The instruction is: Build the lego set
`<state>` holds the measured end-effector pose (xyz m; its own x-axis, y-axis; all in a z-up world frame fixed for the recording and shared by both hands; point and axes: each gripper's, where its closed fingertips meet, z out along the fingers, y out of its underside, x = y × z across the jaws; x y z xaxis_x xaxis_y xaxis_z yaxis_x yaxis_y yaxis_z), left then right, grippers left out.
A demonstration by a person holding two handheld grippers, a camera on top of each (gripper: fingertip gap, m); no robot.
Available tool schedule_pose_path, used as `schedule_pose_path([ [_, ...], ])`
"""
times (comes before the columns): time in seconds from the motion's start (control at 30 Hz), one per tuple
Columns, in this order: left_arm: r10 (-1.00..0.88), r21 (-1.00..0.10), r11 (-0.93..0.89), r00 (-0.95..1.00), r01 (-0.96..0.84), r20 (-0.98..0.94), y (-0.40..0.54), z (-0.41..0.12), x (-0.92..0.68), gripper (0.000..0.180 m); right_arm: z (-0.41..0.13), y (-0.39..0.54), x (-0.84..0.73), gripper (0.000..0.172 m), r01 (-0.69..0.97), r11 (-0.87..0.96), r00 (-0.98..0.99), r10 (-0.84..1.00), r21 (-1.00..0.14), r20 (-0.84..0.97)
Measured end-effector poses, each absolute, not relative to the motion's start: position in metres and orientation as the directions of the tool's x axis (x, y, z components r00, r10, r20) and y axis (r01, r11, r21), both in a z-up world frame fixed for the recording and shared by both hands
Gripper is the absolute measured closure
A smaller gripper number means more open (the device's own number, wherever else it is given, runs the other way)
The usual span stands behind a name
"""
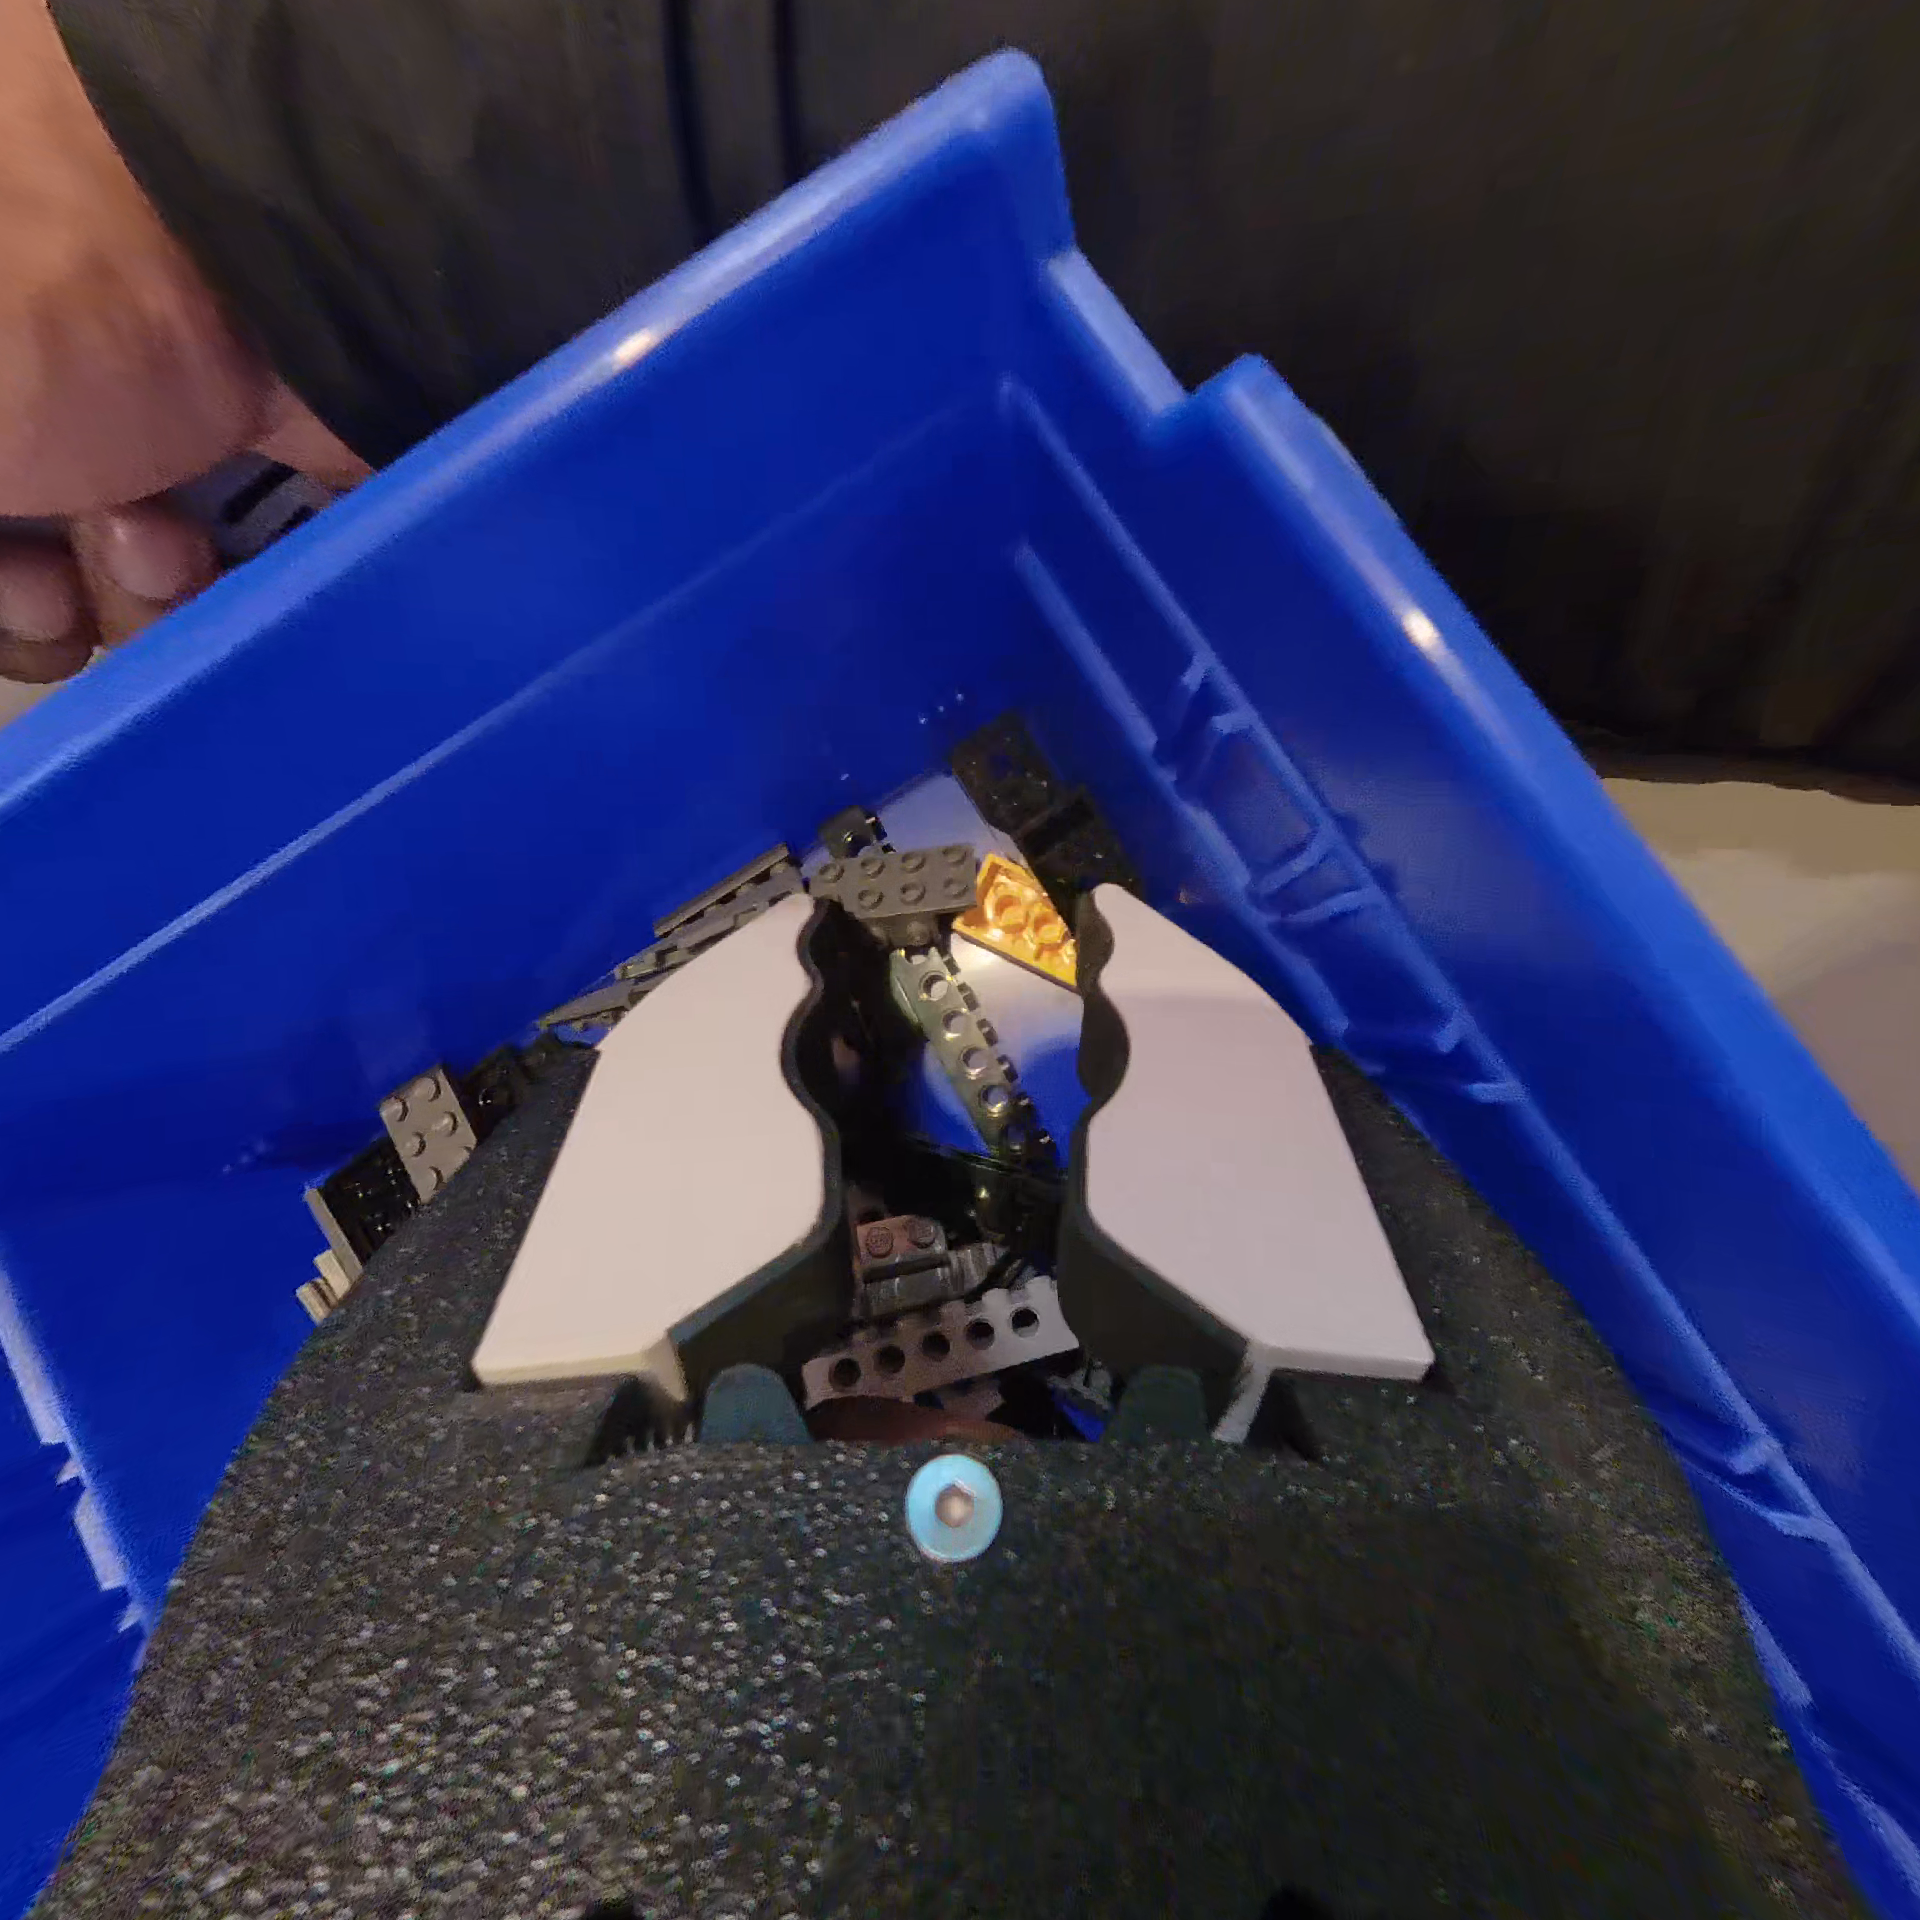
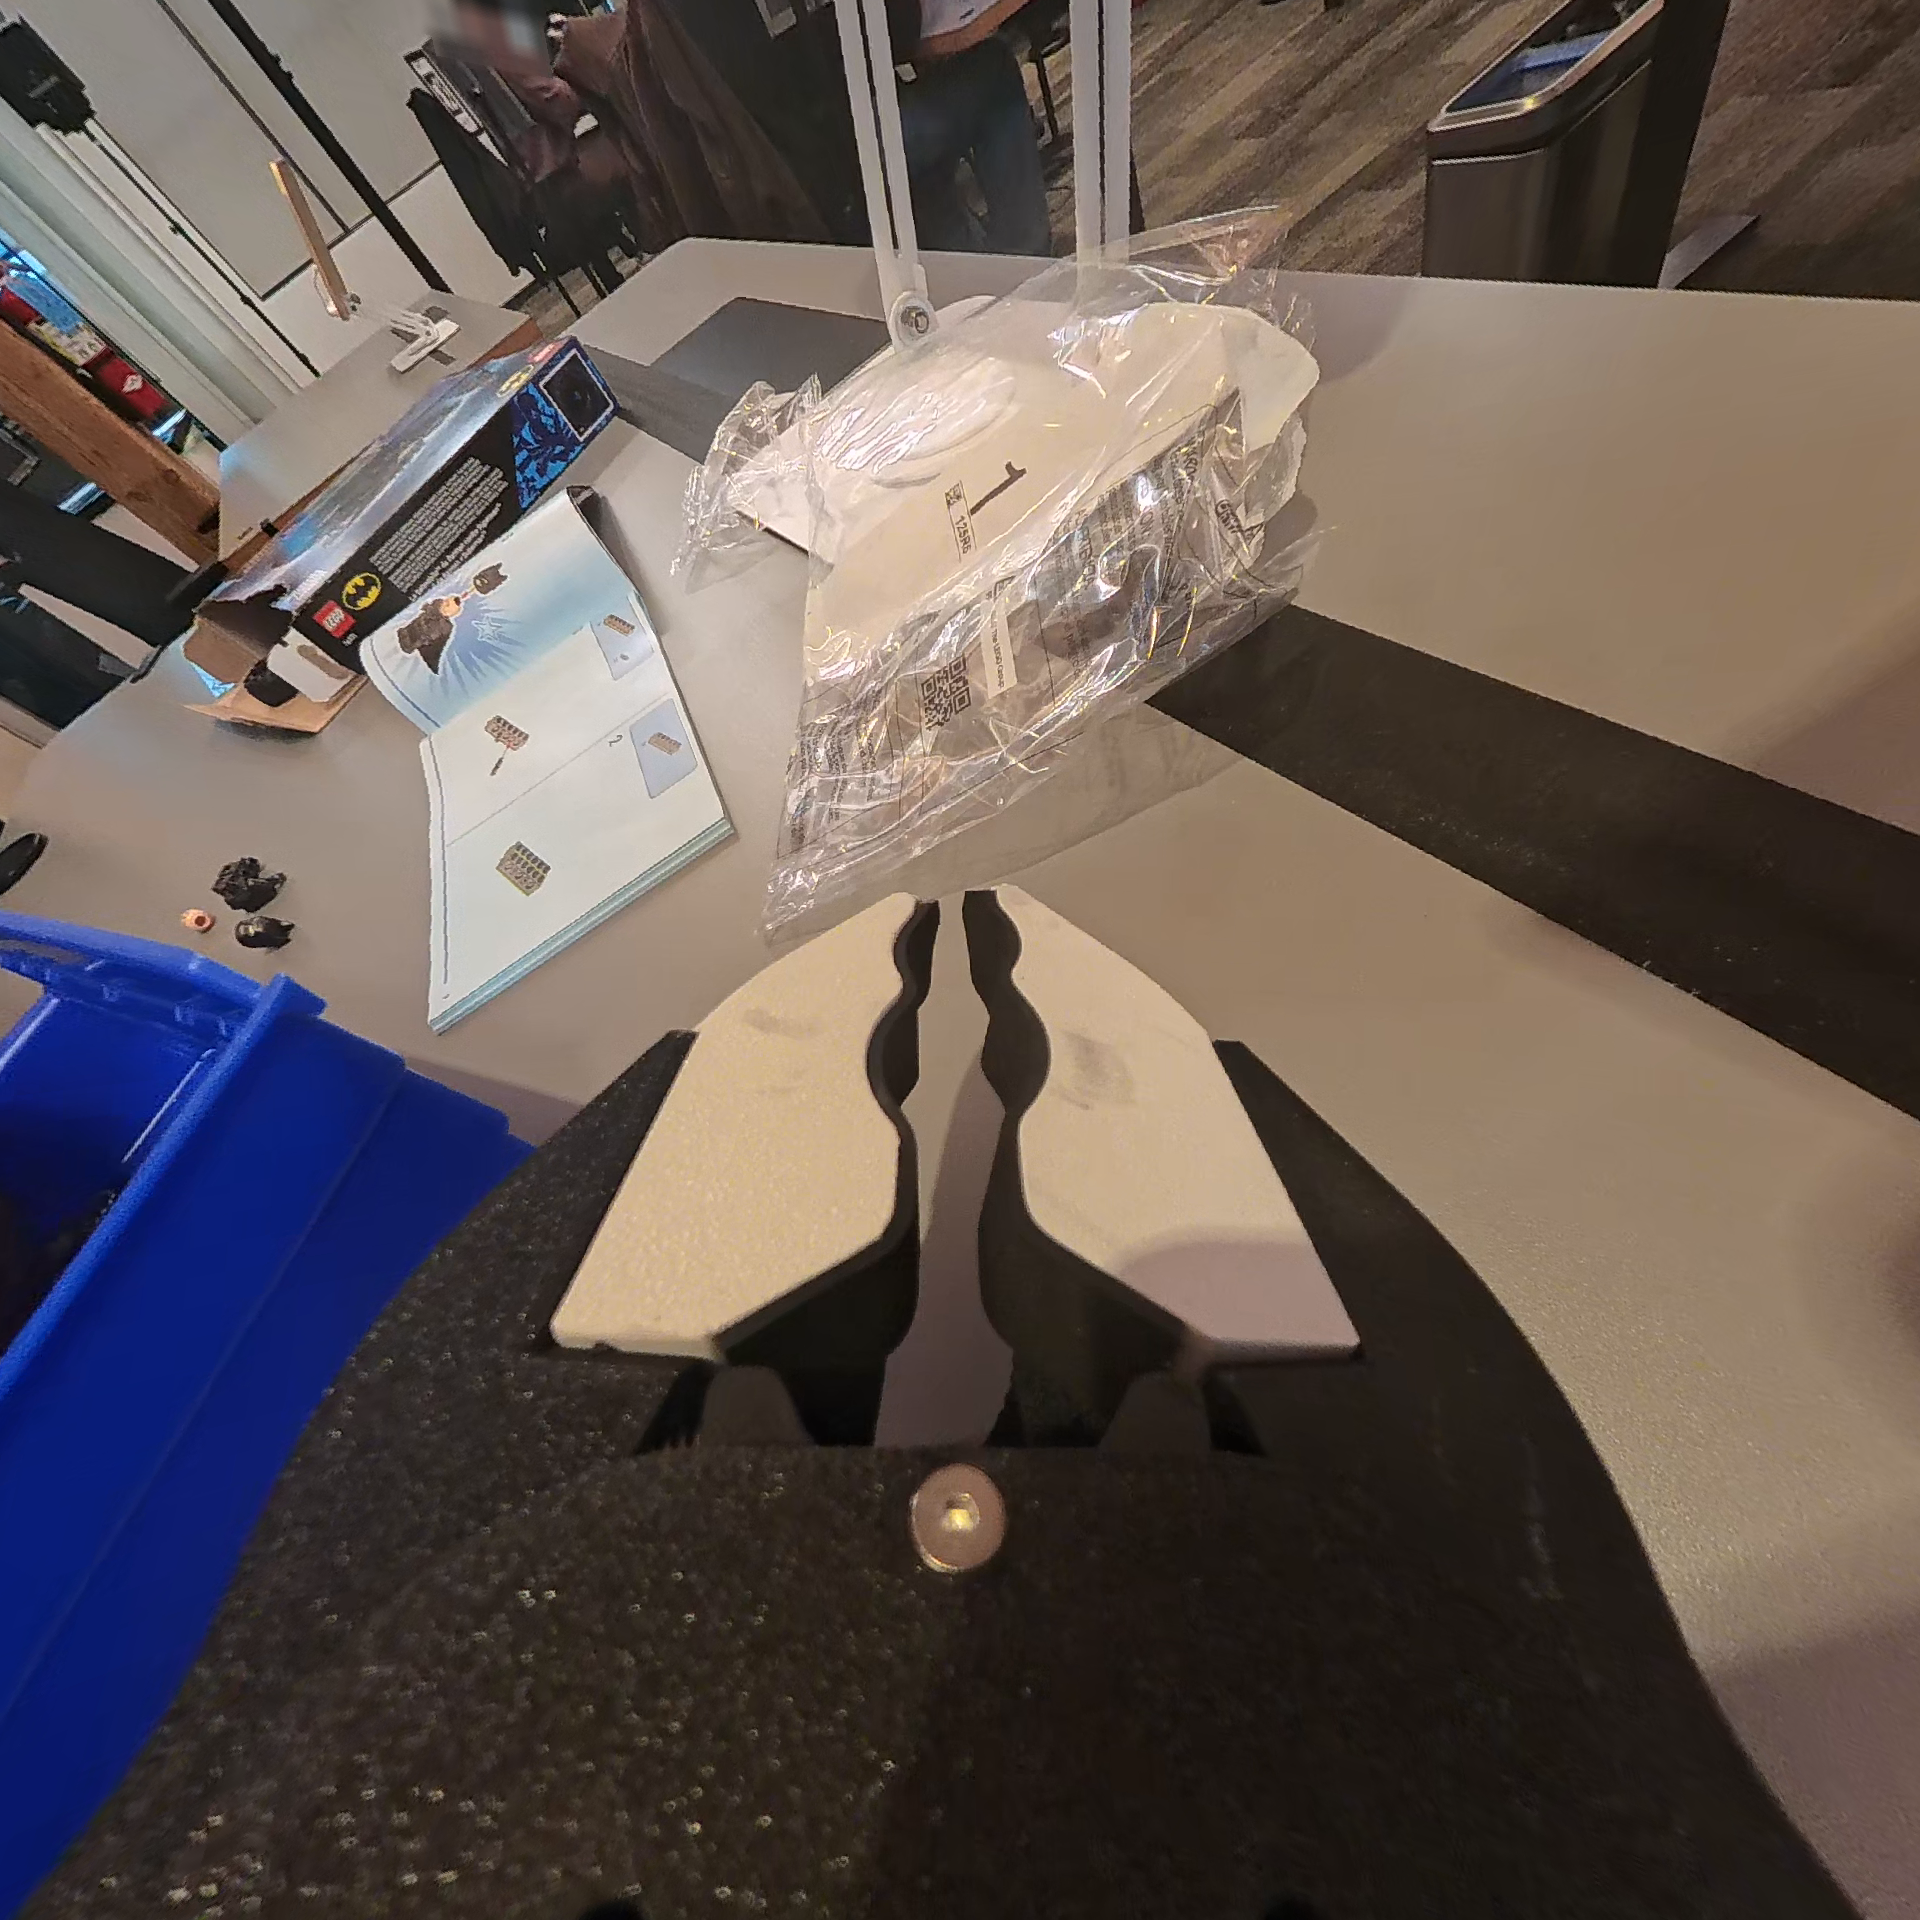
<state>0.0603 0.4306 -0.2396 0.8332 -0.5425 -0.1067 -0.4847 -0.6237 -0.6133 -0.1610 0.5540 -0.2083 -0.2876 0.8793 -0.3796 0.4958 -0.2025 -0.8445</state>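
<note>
Surface: grey table [image 2: 1558,935].
Left gripper [image 1: 951,925]: spread inside blue bin [image 1: 623,520], over loose bricks.
Right gripper [image 2: 951,909]: pinched clear plastic bag [image 2: 1018,582] corner (probably light, crinkly, slippery).

Print marks the clear bag [image 2: 997,582], box [image 2: 416,520] and booklet [image 2: 561,748].

Left gripper spread, right gripper pinched

Left gripper [image 1: 945,966] fingers stand apart, pointing 12 o'clock; right gripper [image 2: 948,914] fingertips nearly meet, clamping a clear crinkled plastic bag [image 2: 997,582].

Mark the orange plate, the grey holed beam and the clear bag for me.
orange plate [image 1: 1023,920]: left wrist view, studded top.
grey holed beam [image 1: 966,1039]: left wrist view, mid-length, between the open fingers.
clear bag [image 2: 1018,582]: right wrist view, crinkled middle.
</note>
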Motion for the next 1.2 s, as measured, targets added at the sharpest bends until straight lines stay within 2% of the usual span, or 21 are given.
schedule_pose_path([
  [0.1,-0.506,-0.603,-0.646,0.854,-0.468,-0.12,0.433,-0.239,0.05,0.133,-0.208,0.554,-0.161,0.165,0.497,-0.204,-0.288,0.878,-0.843,-0.382],
  [0.27,-0.436,-0.554,-0.685,0.875,-0.473,-0.208,0.43,-0.244,0.021,0.14,-0.208,0.554,-0.161,0.165,0.497,-0.202,-0.287,0.879,-0.844,-0.38],
  [0.47,-0.395,-0.597,-0.68,0.898,-0.426,-0.192,0.414,-0.227,0.007,0.138,-0.208,0.554,-0.161,0.165,0.496,-0.203,-0.286,0.88,-0.844,-0.38],
  [0.63,-0.314,-0.648,-0.691,0.94,-0.321,-0.132,0.379,-0.207,-0.014,0.138,-0.209,0.554,-0.161,0.164,0.501,-0.204,-0.286,0.878,-0.841,-0.383],
  [0.9,-0.216,-0.63,-0.741,0.971,-0.234,-0.108,0.309,-0.2,-0.032,0.135,-0.209,0.554,-0.161,0.164,0.502,-0.204,-0.284,0.879,-0.841,-0.382],
  [1.2,-0.226,-0.494,-0.824,0.96,-0.278,-0.164,0.257,-0.215,-0.049,0.134,-0.209,0.555,-0.161,0.165,0.498,-0.199,-0.281,0.883,-0.844,-0.375],
])
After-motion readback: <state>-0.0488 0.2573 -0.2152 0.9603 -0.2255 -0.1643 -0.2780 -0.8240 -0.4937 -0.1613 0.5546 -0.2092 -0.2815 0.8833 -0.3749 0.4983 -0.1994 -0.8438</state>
